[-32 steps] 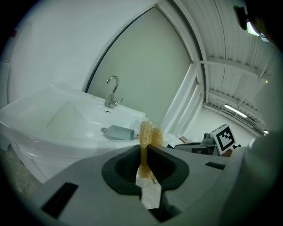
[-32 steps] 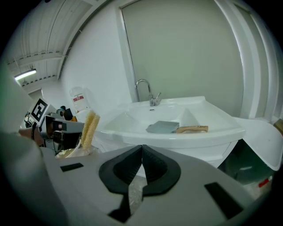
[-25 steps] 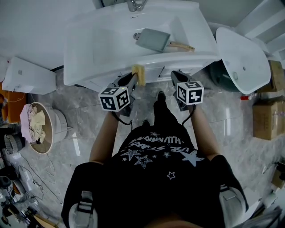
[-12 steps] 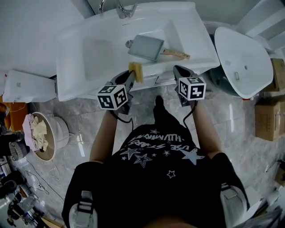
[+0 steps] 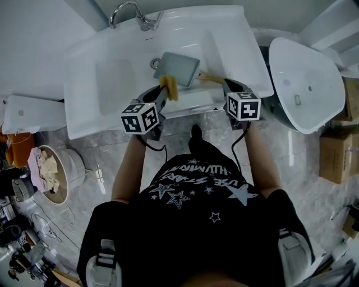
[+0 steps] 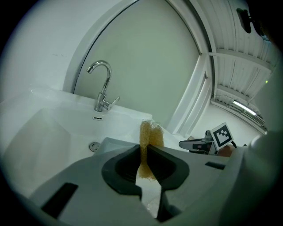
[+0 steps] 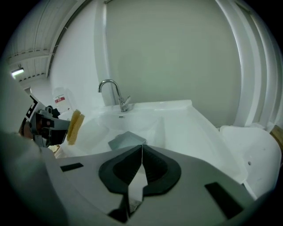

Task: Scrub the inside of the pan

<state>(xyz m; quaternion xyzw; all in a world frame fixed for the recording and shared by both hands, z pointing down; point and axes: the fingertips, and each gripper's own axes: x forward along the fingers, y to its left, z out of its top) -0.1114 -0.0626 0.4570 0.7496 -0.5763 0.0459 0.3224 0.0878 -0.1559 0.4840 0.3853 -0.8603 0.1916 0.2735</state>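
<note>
The white sink [image 5: 112, 84] holds a square grey pan [image 5: 180, 68] toward three o'clock, its wooden handle [image 5: 208, 77] pointing to four o'clock. The faucet [image 5: 132, 14] stands at eleven o'clock.

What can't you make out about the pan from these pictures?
Pan: its inside is too small in the head view to show dirt.
Pan handle: end behind the right gripper, head view.
Right gripper view: the pan's near side sits behind the shut jaws.

Grey marble floor [image 5: 303, 165] is gleaming w/ reflections. Big white basin-shaped fixture [image 5: 303, 78] is leaning at right, cardboard boxes [image 5: 339, 157] sitting beside it. Round basket [image 5: 74, 162] w/ rags is standing at left.
</note>
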